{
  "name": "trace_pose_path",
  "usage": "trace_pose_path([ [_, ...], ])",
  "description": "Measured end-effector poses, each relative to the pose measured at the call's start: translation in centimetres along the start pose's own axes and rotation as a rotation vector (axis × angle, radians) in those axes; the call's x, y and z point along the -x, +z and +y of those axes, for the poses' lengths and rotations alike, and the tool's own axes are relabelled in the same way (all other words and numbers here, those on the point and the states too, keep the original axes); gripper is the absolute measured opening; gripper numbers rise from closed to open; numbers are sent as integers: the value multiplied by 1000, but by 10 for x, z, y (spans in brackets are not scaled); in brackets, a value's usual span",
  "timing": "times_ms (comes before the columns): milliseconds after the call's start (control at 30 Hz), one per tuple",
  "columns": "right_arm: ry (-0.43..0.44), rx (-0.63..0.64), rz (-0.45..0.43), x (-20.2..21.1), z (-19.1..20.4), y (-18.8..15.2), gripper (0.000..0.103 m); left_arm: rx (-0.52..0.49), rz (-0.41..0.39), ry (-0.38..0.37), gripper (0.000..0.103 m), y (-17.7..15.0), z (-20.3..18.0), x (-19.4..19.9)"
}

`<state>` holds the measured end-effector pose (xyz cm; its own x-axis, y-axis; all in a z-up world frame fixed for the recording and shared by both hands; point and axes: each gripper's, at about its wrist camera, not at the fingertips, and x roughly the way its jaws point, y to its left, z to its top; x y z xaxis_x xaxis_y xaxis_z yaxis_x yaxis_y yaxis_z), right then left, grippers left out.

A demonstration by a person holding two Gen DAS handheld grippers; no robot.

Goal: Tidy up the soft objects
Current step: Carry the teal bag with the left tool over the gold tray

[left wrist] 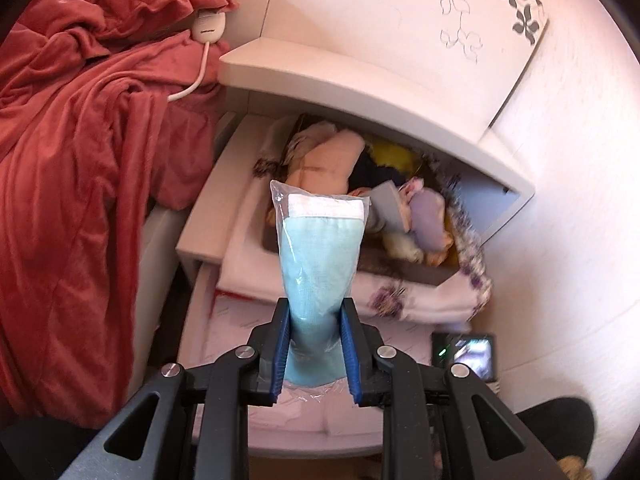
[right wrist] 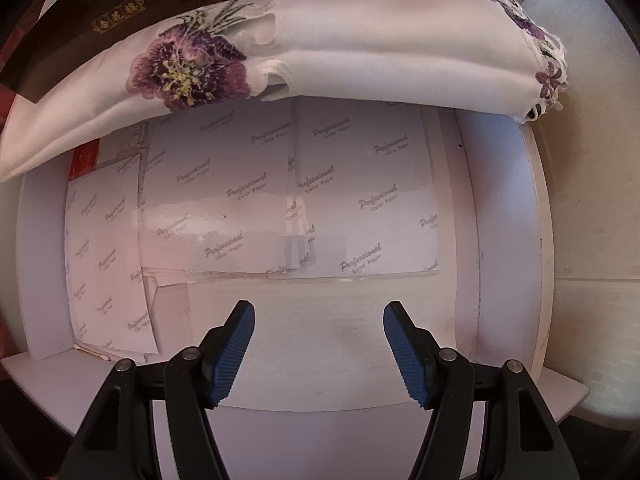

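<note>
In the left wrist view my left gripper (left wrist: 314, 312) is shut on a light blue cloth in a clear plastic bag (left wrist: 320, 256), which stands up from the jaws toward an open bedside drawer (left wrist: 424, 272). The drawer holds several soft items: a beige piece (left wrist: 328, 160), a lilac piece (left wrist: 428, 216), a yellow one (left wrist: 390, 152). A white cloth with purple flowers (left wrist: 404, 296) drapes over the drawer's front. In the right wrist view my right gripper (right wrist: 319, 320) stands open and holds nothing, pointing down into a lower drawer (right wrist: 468, 200) lined with printed white sheets (right wrist: 248, 200), under that flowered cloth (right wrist: 360, 60).
A rumpled red blanket (left wrist: 80, 160) fills the left, with a white corded device (left wrist: 208, 26) on it. The white nightstand top (left wrist: 360, 84) overhangs the upper drawer. A small lit screen (left wrist: 466, 354) sits at the lower right. A dark brown box with gold characters (right wrist: 116, 20) lies above the flowered cloth.
</note>
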<state>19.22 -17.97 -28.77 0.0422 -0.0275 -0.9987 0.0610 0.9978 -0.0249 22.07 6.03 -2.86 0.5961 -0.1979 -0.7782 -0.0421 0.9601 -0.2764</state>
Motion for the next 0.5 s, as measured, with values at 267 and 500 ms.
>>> trace_pose_path([
  [267,23,-11,2,7,2,4,69,40,-8,-83,23,35,-11,-12],
  [500,47,-14,2,16,9,6,70,35,-28,-103,23,66,-21,-28],
])
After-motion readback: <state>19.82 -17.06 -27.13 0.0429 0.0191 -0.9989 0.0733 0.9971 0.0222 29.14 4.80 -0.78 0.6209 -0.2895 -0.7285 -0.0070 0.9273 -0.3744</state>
